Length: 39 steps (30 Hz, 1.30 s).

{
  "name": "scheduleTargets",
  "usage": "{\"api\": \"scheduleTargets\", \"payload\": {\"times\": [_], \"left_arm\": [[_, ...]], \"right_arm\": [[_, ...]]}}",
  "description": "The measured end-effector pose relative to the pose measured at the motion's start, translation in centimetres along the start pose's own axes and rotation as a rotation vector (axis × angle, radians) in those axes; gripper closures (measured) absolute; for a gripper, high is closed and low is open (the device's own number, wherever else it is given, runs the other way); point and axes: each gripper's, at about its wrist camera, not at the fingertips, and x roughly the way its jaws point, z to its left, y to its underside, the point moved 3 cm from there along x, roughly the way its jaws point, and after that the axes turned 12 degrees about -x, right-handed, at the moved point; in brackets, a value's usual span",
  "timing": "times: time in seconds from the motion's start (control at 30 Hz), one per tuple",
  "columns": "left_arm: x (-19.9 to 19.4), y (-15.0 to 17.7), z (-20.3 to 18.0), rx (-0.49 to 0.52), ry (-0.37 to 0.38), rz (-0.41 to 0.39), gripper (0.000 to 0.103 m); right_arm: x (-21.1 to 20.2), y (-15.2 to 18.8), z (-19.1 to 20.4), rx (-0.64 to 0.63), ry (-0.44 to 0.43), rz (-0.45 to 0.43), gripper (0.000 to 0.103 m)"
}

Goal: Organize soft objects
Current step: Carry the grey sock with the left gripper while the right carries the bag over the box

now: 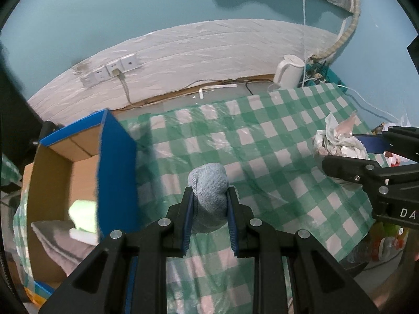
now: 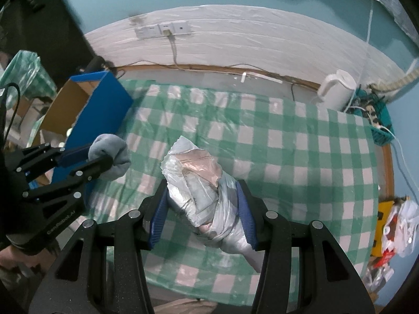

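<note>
My left gripper [image 1: 209, 196] is shut on a rolled light-blue sock [image 1: 209, 183], held above the green checked tablecloth [image 1: 275, 136]. From the right wrist view the same sock [image 2: 110, 154] shows at the left, pinched by the left gripper [image 2: 102, 154]. My right gripper [image 2: 203, 196] is shut on a crumpled white plastic bag with pink cloth inside [image 2: 199, 183], also lifted off the cloth. That bag [image 1: 337, 141] appears at the right edge of the left wrist view. An open cardboard box with blue outer sides [image 1: 86, 162] stands to the left, and soft items lie inside it.
A white kettle [image 1: 288, 70] stands at the far right corner by a teal basket of cables [image 2: 377, 120]. Wall sockets [image 1: 112, 72] with a plugged cable sit on the white-covered wall. Bags and a yellow item [image 2: 395, 225] lie off the table's right edge.
</note>
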Motion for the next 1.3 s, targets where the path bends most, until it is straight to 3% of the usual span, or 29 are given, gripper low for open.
{"api": "scheduleTargets", "payload": {"times": [0.33, 1.3], "left_arm": [[-1.8, 0.1, 4.6, -0.048, -0.056, -0.028, 0.079], [-6.1, 1.7, 17.9, -0.238, -0.114, -0.106, 0.079]], "right_arm": [[0.6, -2.2, 4.1, -0.067, -0.026, 0.000, 0.053], [4.6, -10.5, 19.0, -0.272, -0.121, 0.009, 0.053]]}}
